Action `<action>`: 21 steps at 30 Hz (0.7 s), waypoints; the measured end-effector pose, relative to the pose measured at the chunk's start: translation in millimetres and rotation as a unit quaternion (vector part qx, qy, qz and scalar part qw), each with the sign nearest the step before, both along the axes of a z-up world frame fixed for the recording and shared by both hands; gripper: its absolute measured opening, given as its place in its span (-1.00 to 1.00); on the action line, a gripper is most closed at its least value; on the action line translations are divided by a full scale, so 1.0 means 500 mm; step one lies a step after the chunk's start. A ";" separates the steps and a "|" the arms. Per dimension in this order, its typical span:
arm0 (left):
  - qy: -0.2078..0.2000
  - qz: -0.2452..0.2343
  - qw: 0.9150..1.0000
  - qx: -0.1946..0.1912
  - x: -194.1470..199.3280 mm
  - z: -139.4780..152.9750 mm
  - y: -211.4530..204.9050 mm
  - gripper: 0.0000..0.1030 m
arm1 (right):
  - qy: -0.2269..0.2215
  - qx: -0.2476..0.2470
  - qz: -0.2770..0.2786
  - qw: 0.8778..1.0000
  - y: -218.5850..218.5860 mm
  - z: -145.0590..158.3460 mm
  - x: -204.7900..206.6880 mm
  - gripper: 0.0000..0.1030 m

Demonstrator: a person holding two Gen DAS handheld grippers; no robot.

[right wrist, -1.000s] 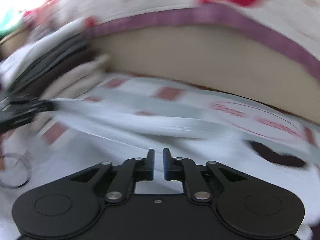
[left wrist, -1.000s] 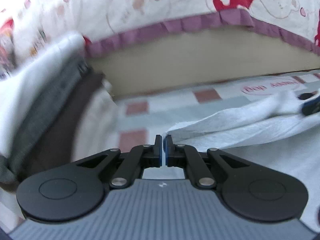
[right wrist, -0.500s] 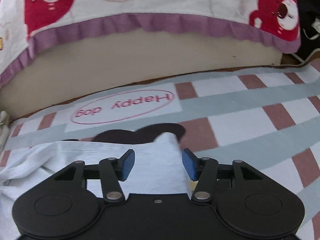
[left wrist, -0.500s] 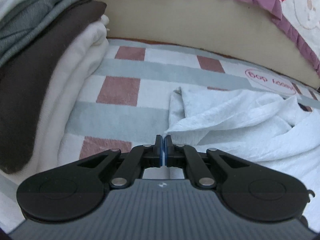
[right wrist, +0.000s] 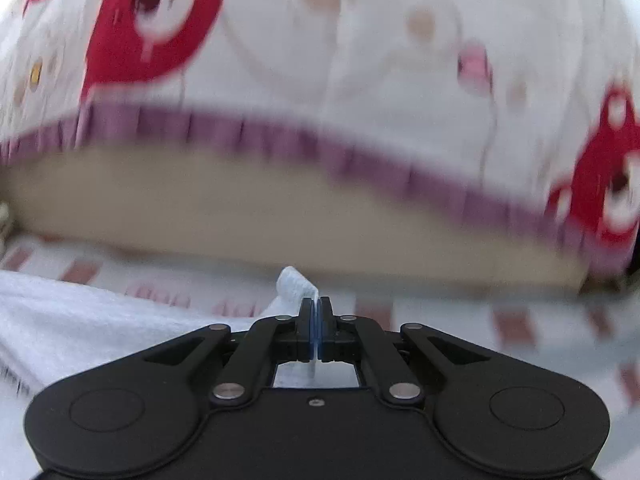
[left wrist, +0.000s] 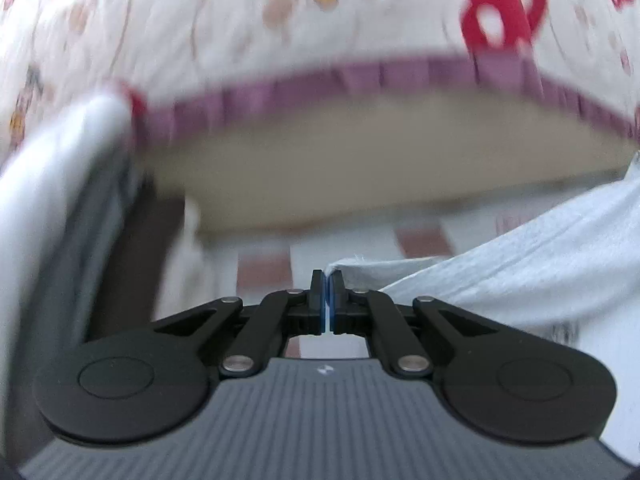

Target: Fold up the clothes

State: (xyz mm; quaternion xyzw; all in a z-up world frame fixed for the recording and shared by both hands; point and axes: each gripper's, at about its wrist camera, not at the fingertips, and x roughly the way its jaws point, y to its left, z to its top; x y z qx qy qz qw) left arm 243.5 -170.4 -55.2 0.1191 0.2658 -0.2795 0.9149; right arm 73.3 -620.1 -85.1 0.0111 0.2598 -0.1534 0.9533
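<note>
White garment held up over the checked mat, pinched at two points and spanning between them. Left gripper clamped on one corner of the cloth; fabric runs off toward the right edge of that view. Right gripper clamped on another edge, a small tuft poking above the pads. Folded stack of white, grey and brown at the mat's left edge. Behind the mat, a beige panel under a printed cover with purple trim. Both views blurred.
</note>
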 end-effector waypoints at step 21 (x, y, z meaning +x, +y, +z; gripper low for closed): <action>0.008 0.094 0.988 0.121 0.301 -0.167 -0.203 -0.91 | 0.069 0.067 -0.049 0.994 -0.104 -0.054 0.139 -0.86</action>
